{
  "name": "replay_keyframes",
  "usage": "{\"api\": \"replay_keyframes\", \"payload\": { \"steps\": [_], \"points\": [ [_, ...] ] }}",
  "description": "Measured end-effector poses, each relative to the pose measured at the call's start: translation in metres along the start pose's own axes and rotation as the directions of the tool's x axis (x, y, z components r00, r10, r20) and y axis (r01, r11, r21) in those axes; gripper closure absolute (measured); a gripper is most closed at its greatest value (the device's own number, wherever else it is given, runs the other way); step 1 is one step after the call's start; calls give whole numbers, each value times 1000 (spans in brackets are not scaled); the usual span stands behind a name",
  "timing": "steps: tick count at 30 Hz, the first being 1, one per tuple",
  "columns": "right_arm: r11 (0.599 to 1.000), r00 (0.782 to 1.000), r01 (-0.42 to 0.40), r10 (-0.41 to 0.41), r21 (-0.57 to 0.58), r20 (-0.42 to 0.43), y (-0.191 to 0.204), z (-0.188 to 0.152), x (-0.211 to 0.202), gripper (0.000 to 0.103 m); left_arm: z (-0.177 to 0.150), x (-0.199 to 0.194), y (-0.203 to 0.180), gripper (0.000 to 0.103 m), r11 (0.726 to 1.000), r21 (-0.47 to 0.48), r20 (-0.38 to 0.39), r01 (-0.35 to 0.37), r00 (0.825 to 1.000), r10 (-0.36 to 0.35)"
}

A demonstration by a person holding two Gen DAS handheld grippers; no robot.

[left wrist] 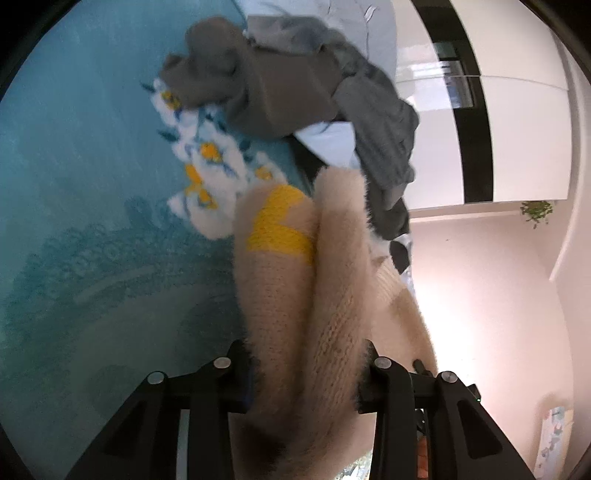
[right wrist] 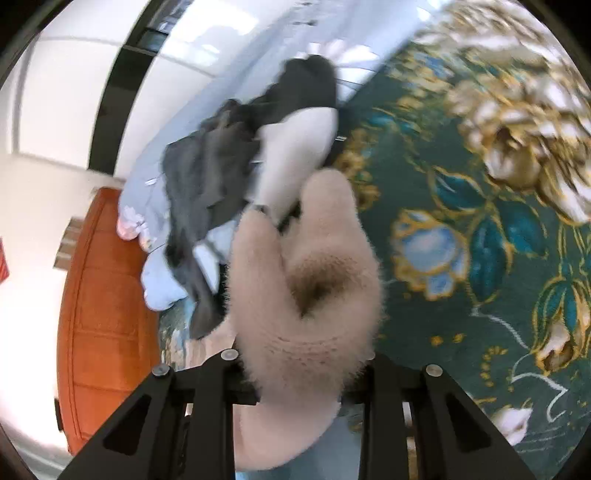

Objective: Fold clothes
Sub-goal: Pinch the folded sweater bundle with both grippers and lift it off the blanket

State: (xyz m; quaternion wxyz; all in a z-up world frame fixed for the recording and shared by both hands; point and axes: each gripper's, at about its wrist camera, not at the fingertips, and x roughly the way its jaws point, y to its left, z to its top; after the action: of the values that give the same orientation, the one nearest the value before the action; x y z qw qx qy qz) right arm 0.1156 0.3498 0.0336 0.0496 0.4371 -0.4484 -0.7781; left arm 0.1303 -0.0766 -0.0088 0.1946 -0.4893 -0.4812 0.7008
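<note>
A fluffy cream knit sweater (left wrist: pixel 295 295) with a yellow patch (left wrist: pixel 279 229) hangs bunched from my left gripper (left wrist: pixel 303 384), which is shut on it. My right gripper (right wrist: pixel 303 380) is shut on another part of the same sweater (right wrist: pixel 306 302). Both hold it lifted above a teal floral carpet (left wrist: pixel 92 166). The fingertips are hidden in the fuzzy knit. Beyond the sweater lies a heap of grey and dark clothes (left wrist: pixel 295 92), which also shows in the right wrist view (right wrist: pixel 221 166), on pale blue fabric (left wrist: pixel 373 33).
The carpet with gold and white flowers (right wrist: pixel 498 184) fills the right of the right wrist view. An orange cushioned piece (right wrist: pixel 103 314) stands at the left. White wall panels with a black strip (left wrist: pixel 476 129) lie behind. A small green plant (left wrist: pixel 537 212) hangs by the wall.
</note>
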Motion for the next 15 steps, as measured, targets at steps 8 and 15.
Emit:
{"api": "replay_keyframes", "payload": {
  "steps": [8, 15],
  "points": [
    [993, 999, -32, 29, -112, -23, 51, -12, -5, 75, -5, -46, -8, 65, 998, 32, 81, 51, 995, -54],
    [979, 995, -86, 76, -185, -62, 90, -24, -2, 77, 14, -98, -9, 65, 995, 70, 181, 64, 981, -76]
  ]
}}
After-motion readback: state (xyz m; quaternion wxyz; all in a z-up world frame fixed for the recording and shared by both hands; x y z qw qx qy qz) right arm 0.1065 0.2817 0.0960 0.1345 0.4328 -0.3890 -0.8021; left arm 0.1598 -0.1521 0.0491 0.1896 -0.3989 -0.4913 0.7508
